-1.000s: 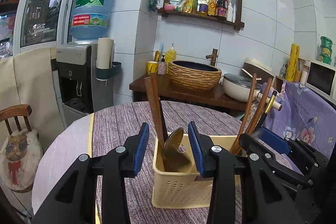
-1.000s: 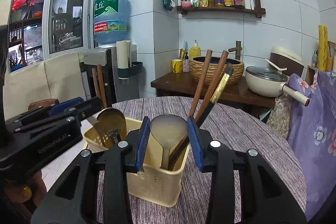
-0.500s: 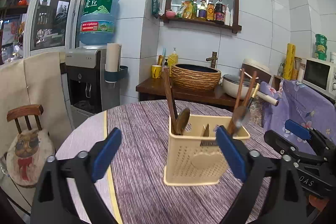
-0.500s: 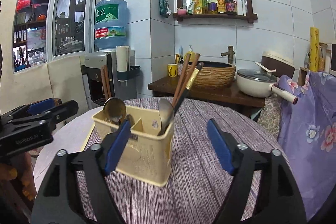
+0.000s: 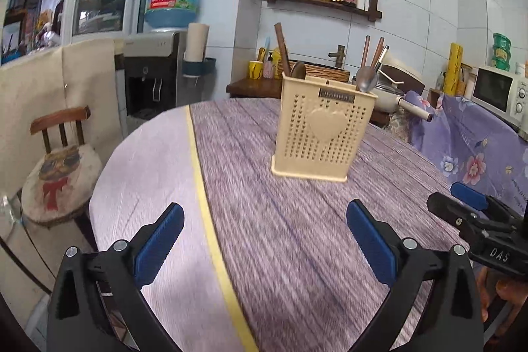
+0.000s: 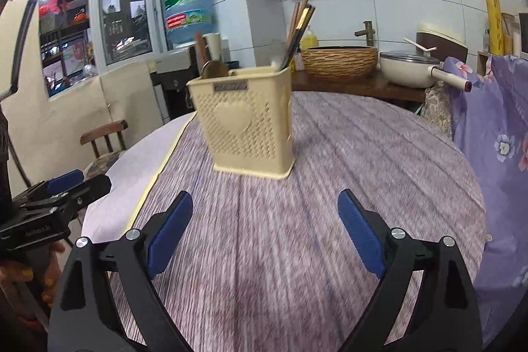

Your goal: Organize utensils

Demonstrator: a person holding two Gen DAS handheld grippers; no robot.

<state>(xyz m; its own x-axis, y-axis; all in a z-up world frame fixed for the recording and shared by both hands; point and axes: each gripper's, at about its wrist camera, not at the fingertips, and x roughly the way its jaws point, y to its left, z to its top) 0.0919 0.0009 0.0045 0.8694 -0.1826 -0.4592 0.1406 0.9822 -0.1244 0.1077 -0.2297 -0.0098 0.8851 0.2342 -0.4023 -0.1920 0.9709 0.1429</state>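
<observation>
A cream perforated utensil holder (image 5: 321,129) stands upright on the round table; it also shows in the right wrist view (image 6: 246,124). Brown chopsticks (image 5: 282,47), a wooden spoon (image 5: 298,70), more chopsticks (image 5: 373,50) and a metal spoon (image 5: 365,78) stick out of it. In the right wrist view the chopsticks (image 6: 298,18) and a wooden spoon (image 6: 214,68) show above its rim. My left gripper (image 5: 265,240) is open and empty, well back from the holder. My right gripper (image 6: 265,233) is open and empty, also well back.
The table (image 5: 264,213) has a purple woven cloth with a yellow stripe (image 5: 204,197). A wooden chair (image 5: 59,154) with a cushion stands at left. A side counter behind holds a wicker basin (image 6: 340,60) and a white pot (image 6: 409,68). A floral purple cover (image 5: 468,141) is at right.
Both grippers opened wide and pulled back from the holder toward the table's near edge. The utensils stay in the holder, which now stands farther away in both views.
</observation>
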